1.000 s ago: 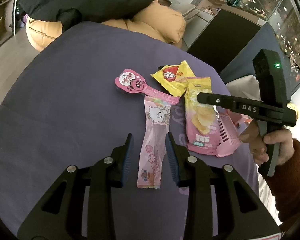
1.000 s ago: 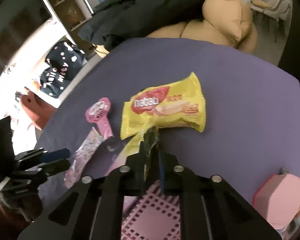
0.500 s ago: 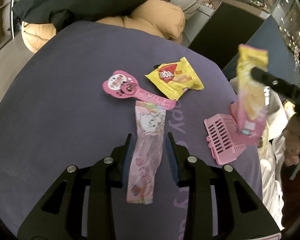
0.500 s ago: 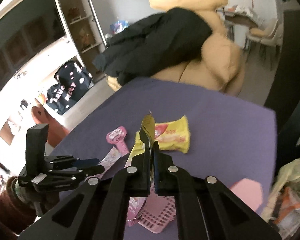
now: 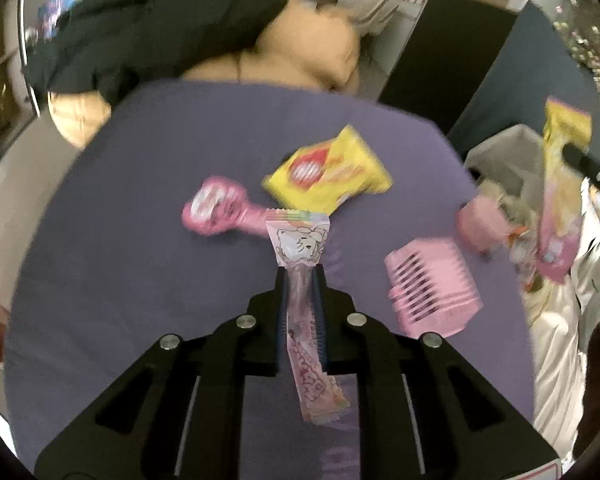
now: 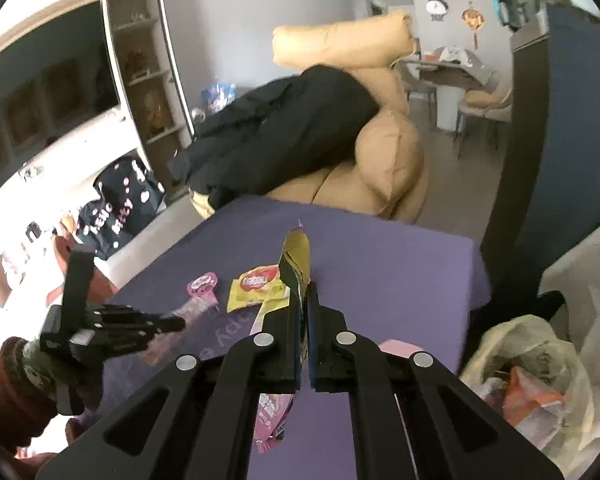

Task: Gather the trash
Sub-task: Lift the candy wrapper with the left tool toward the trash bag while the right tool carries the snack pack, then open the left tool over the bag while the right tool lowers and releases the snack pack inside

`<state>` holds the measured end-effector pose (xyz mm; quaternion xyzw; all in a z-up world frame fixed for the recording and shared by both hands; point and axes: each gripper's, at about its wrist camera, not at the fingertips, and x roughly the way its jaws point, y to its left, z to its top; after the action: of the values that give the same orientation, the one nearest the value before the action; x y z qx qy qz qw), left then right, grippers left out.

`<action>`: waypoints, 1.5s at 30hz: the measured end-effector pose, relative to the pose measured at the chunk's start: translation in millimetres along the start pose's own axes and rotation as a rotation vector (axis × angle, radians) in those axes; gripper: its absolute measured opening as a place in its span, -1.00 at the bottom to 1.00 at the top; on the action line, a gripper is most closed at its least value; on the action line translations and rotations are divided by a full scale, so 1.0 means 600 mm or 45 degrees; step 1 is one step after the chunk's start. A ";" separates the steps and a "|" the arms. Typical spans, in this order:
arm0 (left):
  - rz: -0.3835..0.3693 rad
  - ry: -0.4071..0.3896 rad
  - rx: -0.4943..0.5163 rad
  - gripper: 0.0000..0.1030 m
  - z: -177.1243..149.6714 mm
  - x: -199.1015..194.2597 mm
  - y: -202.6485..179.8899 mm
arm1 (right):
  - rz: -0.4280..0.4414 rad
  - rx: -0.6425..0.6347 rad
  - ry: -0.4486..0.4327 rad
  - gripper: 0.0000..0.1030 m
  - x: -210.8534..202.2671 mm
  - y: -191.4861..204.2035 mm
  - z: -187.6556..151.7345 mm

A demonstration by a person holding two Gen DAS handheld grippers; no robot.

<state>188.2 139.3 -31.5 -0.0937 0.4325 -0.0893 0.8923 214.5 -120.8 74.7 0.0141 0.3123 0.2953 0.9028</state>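
Pink candy wrapper (image 5: pixel 300 280) pinched between the left gripper (image 5: pixel 300 280) fingers, above the purple bench (image 5: pixel 120 280). Right gripper (image 6: pixel 303 300) clamps a yellow-pink chip bag (image 5: pixel 560 200), held off the bench edge near the trash bag (image 6: pixel 540 380). Yellow wafer packet (image 5: pixel 328 172) and pink basket (image 5: pixel 432 288) lie on the bench.

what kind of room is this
Most likely a home living room: a tan sofa with a black coat thrown over it, wall shelves, and a dining table with chairs at the back.
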 end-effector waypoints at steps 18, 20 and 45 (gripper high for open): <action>-0.387 -0.303 0.307 -0.77 0.092 -0.059 -0.359 | -0.439 0.135 -0.254 -0.91 -0.256 -0.226 -0.066; -0.427 -0.258 0.320 -0.77 0.093 -0.032 -0.392 | -0.477 0.161 -0.263 -0.91 -0.271 -0.250 -0.074; -0.543 0.085 0.299 -0.24 0.079 0.197 -0.533 | -0.544 0.293 -0.207 -0.91 -0.254 -0.359 -0.145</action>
<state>272.7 -193.7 -13.4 -0.0757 0.4188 -0.3284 0.8432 181.4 -394.9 44.6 0.0743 0.2661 0.0583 0.9593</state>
